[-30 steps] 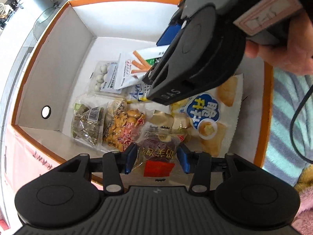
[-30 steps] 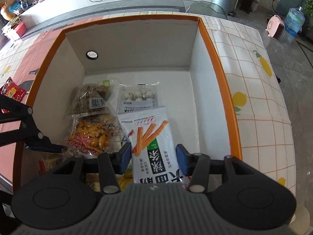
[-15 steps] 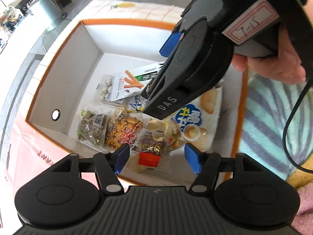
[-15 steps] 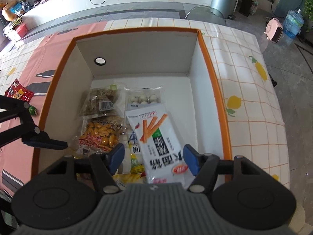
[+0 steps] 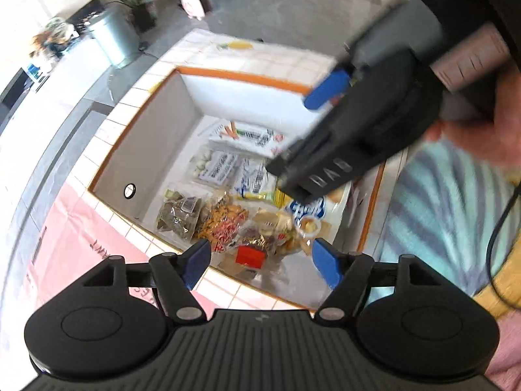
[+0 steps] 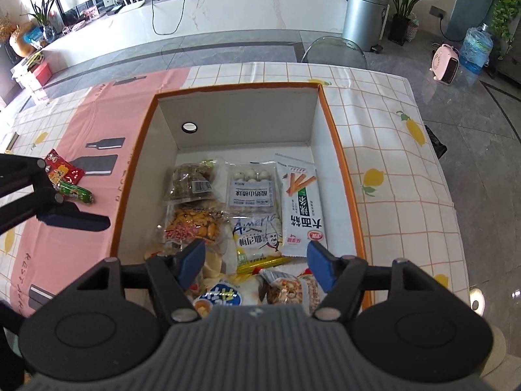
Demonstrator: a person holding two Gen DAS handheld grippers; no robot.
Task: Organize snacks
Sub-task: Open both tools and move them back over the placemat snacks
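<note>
A white box with an orange rim point(image 6: 338, 163) holds several snack packs. Among them are a white stick-snack bag point(image 6: 301, 202), a pack of white balls point(image 6: 250, 185), an orange cracker pack point(image 6: 195, 224) and a dark pack point(image 6: 192, 182). My right gripper point(image 6: 256, 262) hovers above the box's near end, its jaws opening with nothing pressed between them. My left gripper point(image 5: 260, 260) hangs over the box's edge, jaws also opening and empty. A red-labelled pack point(image 5: 250, 255) lies in the box below it. The right gripper's body point(image 5: 342, 150) hides part of the box.
A red packet point(image 6: 62, 171) and a green packet point(image 6: 76, 192) lie on the pink tablecloth left of the box. The left gripper's finger point(image 6: 75, 218) reaches in there. A hand point(image 5: 482, 137) and a striped sleeve point(image 5: 439, 211) are at the right.
Both grippers rose away from the box and their jaws widened. The stick-snack bag and the red-labelled pack, earlier between the jaws, now lie in the box.
</note>
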